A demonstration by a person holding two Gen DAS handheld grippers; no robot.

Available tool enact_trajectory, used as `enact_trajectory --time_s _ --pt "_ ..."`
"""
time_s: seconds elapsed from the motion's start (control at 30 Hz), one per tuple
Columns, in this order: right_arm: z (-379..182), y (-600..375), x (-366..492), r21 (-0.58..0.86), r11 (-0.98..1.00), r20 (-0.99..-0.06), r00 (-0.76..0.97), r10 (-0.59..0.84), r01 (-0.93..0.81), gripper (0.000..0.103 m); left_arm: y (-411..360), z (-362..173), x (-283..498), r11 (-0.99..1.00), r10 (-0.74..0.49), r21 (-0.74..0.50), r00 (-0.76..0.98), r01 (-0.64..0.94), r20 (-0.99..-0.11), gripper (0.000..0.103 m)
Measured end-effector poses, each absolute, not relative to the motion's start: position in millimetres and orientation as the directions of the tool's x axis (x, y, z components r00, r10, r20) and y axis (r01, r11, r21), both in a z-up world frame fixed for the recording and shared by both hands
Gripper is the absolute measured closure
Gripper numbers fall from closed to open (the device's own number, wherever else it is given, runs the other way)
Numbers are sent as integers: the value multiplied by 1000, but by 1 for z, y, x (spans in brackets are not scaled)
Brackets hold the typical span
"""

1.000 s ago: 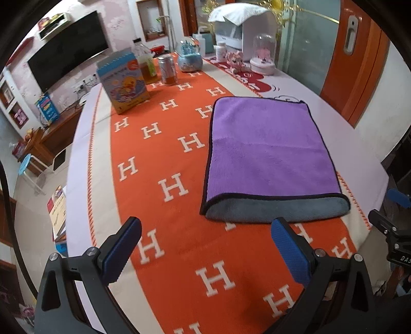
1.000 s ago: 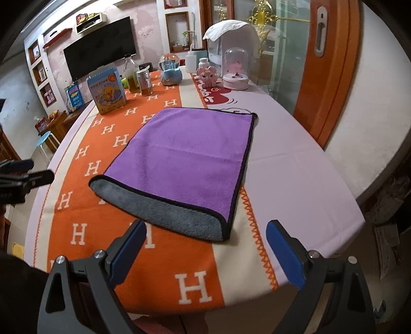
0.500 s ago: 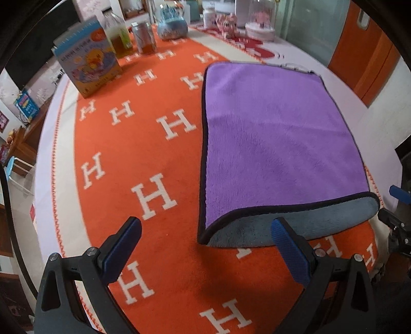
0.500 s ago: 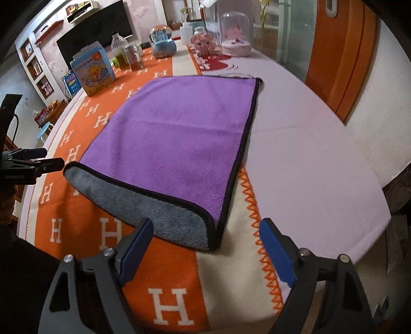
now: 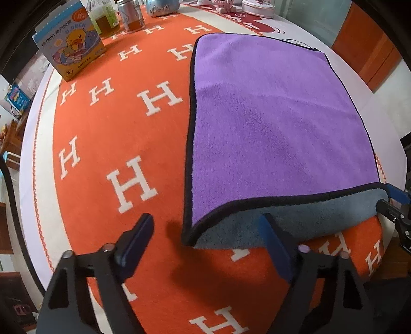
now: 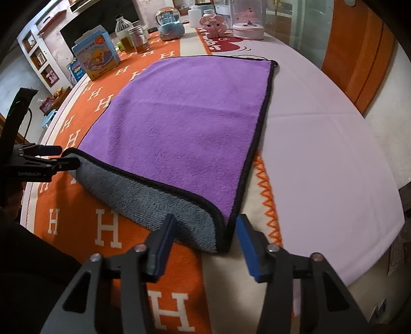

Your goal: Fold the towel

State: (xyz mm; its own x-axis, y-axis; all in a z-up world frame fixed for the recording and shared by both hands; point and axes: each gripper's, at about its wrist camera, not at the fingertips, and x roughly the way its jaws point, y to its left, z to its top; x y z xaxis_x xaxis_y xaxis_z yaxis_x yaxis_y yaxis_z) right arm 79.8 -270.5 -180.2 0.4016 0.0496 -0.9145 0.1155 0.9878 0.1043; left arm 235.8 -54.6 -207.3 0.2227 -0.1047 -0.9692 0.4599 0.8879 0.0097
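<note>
Both grippers stand wide apart at the jaws, gripping nothing. The left gripper (image 5: 205, 231) brackets the near left corner of the towel (image 5: 269, 123): its left finger stands over bare cloth beside the corner, its right finger lies against the grey fold at the near edge. The right gripper (image 6: 205, 231) straddles the near right corner of the towel (image 6: 185, 123), one pad on each side of the black-bound corner; whether the pads actually touch the pile cannot be told.

The table (image 6: 321, 159) spreads ahead of both grippers, covered by an orange cloth (image 5: 115, 133) printed with white H letters, with pale lilac cloth to the right of the right gripper. The purple towel lies flat straight ahead, already doubled over, its grey underside showing as a rolled band along the edge nearest the grippers.

In the right wrist view the left gripper (image 6: 59, 158) shows at the far left, its tips at the towel's other near corner. In the left wrist view the right gripper (image 5: 393, 200) shows at the right edge.

Far ahead and left of the left gripper stand a blue duck-print box (image 5: 70, 47), a bottle of amber liquid (image 5: 105, 18) and a can (image 5: 131, 15), all well apart from the towel. Beyond the towel in the right wrist view sit a blue snow globe (image 6: 169, 23) and a pink figurine (image 6: 213, 23).
</note>
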Motion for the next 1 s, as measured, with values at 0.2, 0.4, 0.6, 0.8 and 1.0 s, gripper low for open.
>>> enact_trajectory --time_s 0.2,0.4,0.6,0.8,1.0 --pt "-179 -268 77 111 988 -911 408 57 109 66 -58 -209 230 885 -127 -24 191 466 -973 46" --pt "-177 -270 72 113 986 -907 417 53 121 81 -57 -205 225 889 -102 3 205 458 -973 65" --pt "-174 -269 70 115 987 -903 427 57 111 91 -53 -202 225 890 -98 8 210 455 -973 82" --pt "-171 -269 72 121 987 -899 433 65 103 97 -56 -200 223 885 -103 9 215 465 -971 88" --pt "-168 -271 74 125 987 -895 442 68 102 98 -54 -197 227 884 -109 3 214 467 -971 89"
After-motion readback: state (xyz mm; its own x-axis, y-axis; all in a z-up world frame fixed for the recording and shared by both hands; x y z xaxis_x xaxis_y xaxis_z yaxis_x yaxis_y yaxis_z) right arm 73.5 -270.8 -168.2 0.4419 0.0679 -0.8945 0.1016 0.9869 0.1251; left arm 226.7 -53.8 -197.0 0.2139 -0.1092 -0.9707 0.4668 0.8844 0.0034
